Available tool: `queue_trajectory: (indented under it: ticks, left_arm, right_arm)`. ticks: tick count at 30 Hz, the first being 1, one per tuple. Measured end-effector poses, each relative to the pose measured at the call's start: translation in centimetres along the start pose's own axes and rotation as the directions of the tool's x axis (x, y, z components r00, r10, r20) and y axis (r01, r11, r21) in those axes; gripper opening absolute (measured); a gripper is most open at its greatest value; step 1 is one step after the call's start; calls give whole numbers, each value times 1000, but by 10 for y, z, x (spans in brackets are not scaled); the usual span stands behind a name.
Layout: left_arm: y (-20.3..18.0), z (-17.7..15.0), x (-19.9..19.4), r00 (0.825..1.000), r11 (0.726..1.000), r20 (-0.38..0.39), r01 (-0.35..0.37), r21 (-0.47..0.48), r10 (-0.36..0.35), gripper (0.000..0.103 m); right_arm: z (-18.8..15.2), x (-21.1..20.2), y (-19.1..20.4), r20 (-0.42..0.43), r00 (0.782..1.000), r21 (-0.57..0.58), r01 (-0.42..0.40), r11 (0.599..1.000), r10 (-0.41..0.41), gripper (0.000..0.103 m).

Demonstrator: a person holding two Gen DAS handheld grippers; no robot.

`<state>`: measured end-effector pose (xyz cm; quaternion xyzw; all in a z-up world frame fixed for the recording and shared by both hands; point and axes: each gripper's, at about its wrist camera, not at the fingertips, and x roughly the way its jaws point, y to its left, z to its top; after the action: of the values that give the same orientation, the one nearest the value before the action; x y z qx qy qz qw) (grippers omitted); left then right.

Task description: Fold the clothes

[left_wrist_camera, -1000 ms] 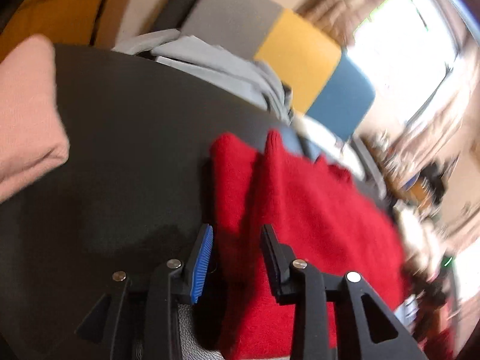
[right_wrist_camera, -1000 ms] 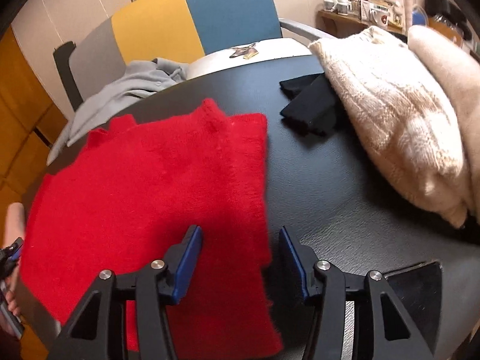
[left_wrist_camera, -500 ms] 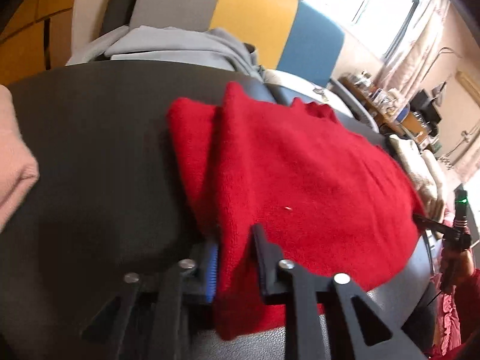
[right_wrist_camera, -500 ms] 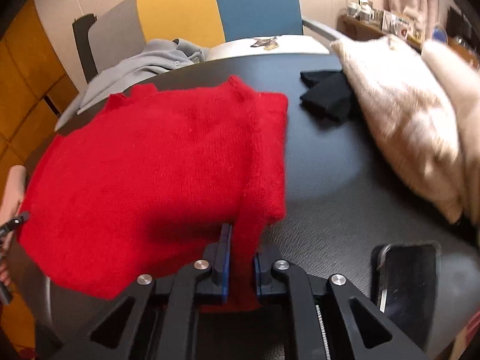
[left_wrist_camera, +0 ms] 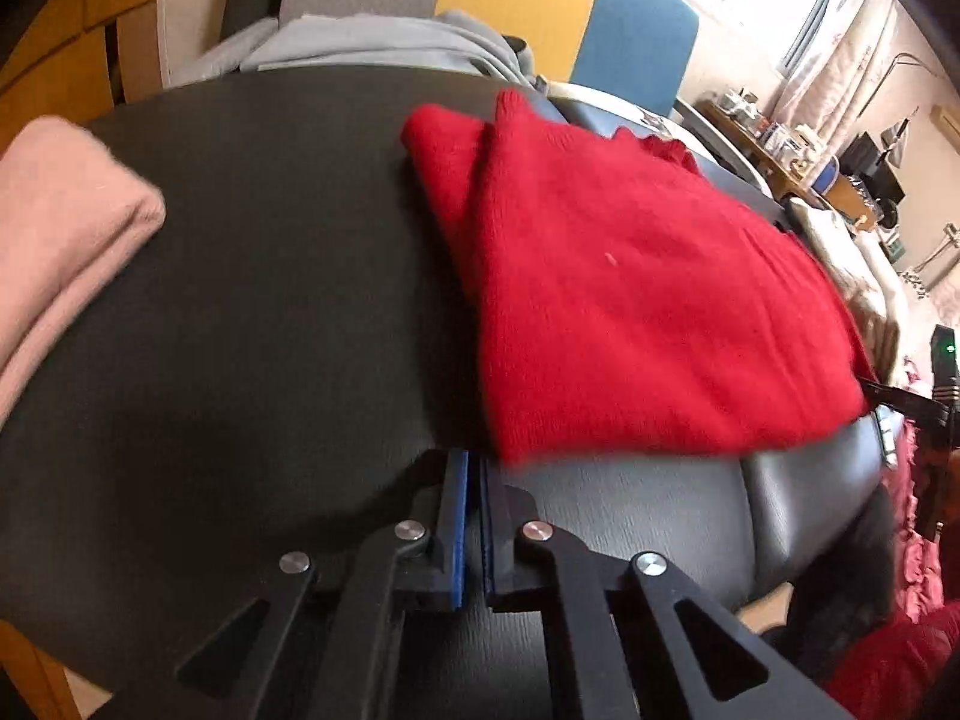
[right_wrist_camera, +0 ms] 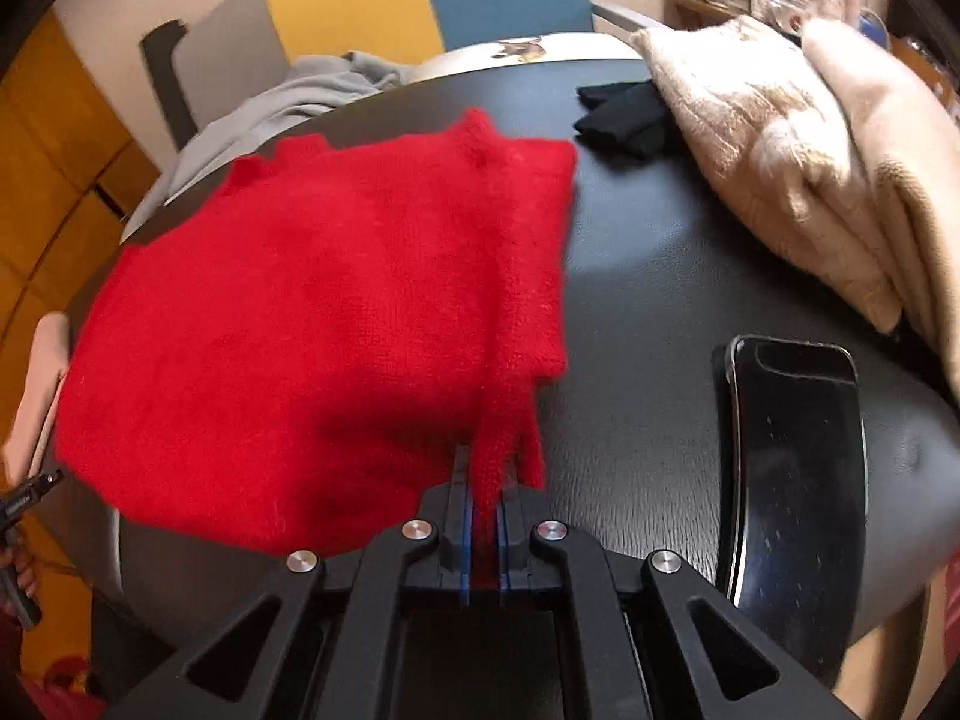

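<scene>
The black table (right_wrist_camera: pixel 648 276) fills most of both views; its round edge curves just below the tongs, and it carries some bare room. To the left of the left tongs (left_wrist_camera: pixel 474 468) a wide dark area is free up to the pink cloth (left_wrist_camera: pixel 60 240) at the far left edge. To the right of the right tongs (right_wrist_camera: pixel 483 480) a strip is free up to the phone (right_wrist_camera: pixel 792 468), which lies near the table edge. Beyond it, the cream clothes (right_wrist_camera: pixel 780 150) are piled at the far right, with a small black cloth (right_wrist_camera: pixel 624 117) beside them. Behind the table stands a chair with a grey garment (left_wrist_camera: pixel 372 45).

The red sweater (right_wrist_camera: pixel 312 312) lies between and ahead of both tongs. It is fluffy knit, mostly flat, with one side folded over in a band. Its long axis seems to run away from the tongs, toward the chair.

The right tongs are clamped on the near corner of the folded band, which is pulled into a narrow strip. The left tongs are together; their tips reach the sweater's near left corner (left_wrist_camera: pixel 516 444), but I cannot tell if cloth is between them.
</scene>
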<state>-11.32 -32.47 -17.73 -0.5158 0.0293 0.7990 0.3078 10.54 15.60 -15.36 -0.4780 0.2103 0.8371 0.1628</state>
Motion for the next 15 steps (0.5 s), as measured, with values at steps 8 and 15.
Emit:
queue_trajectory:
  ticks: [8, 15]
  left_arm:
    - [-9, 86, -24, 970, 998, 240, 54, -44, -42, 27]
    - [-46, 166, 76, 995, 995, 49, -86, 57, 83, 29]
  right_arm:
    - [62, -40, 8, 237, 970, -71, 81, 994, -62, 41]
    - [119, 21, 20, 172, 974, -128, 173, 977, -150, 39]
